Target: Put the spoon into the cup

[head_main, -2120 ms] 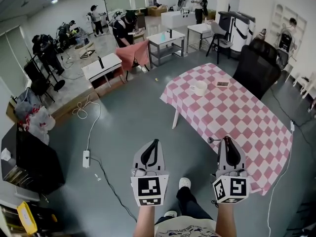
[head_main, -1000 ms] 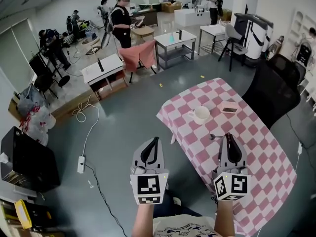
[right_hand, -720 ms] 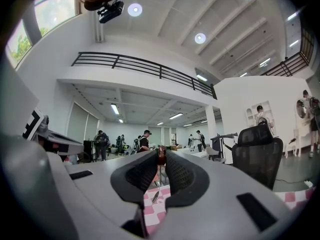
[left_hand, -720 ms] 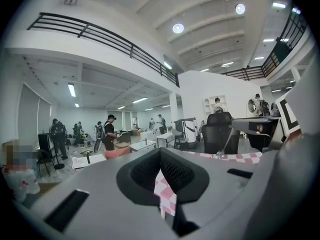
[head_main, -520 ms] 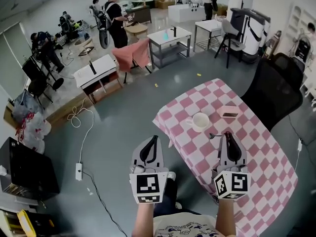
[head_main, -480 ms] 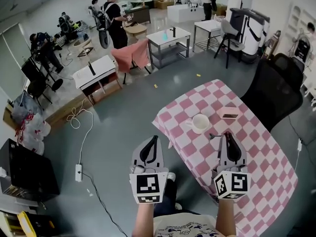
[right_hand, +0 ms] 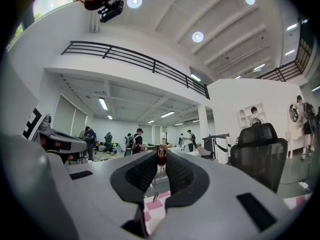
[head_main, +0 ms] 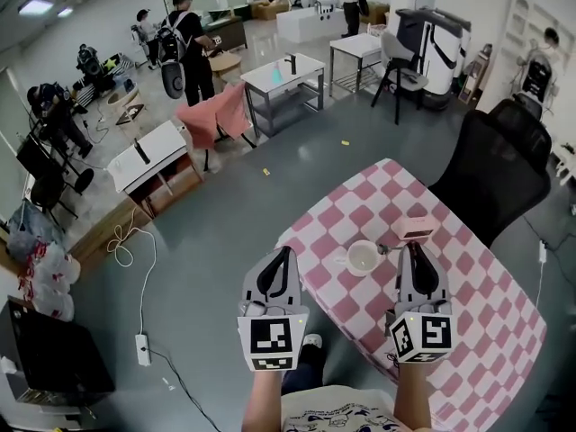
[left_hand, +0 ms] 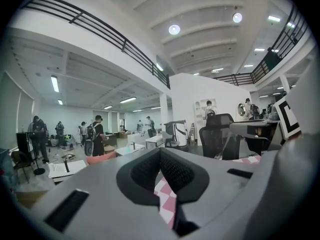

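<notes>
Right hand-held gripper [head_main: 415, 250] tight on the spoon [head_main: 387, 248] near the cup [head_main: 363, 258]; left hand-held gripper [head_main: 287, 256] closed, empty.

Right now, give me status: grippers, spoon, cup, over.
Left gripper shut, empty. Right gripper shut on spoon. Spoon close by cup, not in yet. Nothing between them.

An open lab hall: grey floor [head_main: 225, 214], scattered white tables [head_main: 283, 72], an office chair [head_main: 490, 165], people [head_main: 184, 39] about, a railed gallery [left_hand: 100, 31] overhead.
</notes>
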Demonstrator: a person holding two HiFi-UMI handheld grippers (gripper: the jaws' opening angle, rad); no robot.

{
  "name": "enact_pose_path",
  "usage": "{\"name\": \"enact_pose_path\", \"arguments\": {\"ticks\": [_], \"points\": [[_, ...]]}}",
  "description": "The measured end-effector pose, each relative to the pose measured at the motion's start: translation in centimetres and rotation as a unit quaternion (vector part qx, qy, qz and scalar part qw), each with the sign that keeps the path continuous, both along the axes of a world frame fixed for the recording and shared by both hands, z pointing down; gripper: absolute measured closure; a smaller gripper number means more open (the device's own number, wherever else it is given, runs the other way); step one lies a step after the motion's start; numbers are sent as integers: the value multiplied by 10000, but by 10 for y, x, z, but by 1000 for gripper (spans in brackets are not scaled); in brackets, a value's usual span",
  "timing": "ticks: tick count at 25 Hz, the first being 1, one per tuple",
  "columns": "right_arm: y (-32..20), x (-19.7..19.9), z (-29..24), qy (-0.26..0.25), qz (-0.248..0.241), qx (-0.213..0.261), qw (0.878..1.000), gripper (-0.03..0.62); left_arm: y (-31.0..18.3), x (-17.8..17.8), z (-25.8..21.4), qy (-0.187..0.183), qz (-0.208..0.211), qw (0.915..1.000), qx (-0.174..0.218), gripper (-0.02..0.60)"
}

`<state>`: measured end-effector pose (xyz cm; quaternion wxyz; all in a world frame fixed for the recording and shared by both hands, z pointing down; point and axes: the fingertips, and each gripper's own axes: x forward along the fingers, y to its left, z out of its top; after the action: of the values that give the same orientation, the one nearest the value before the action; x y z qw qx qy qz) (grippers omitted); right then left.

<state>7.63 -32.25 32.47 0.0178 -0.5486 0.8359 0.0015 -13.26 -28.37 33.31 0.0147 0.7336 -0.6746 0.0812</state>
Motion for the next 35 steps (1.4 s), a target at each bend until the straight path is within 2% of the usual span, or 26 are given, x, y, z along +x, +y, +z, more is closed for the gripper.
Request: {"name": "enact_pose_path", "arguments": {"ticks": [7, 14, 23, 35], "points": [[-55, -10, 22, 106, 304, -222, 9992, 534, -70, -10, 15, 26, 379, 9992, -137, 568], [-86, -17, 56, 240, 502, -580, 9968, 534, -111, -14, 41, 42, 688, 9968, -397, 568], [-110, -24, 100, 399, 510, -1006, 9928, 534, -139, -9, 86, 50, 921, 9926, -795, 568], [-118, -27, 166, 606, 136, -1778, 9821, 534, -147, 6, 139, 89, 1001, 9854, -1372, 568]]}}
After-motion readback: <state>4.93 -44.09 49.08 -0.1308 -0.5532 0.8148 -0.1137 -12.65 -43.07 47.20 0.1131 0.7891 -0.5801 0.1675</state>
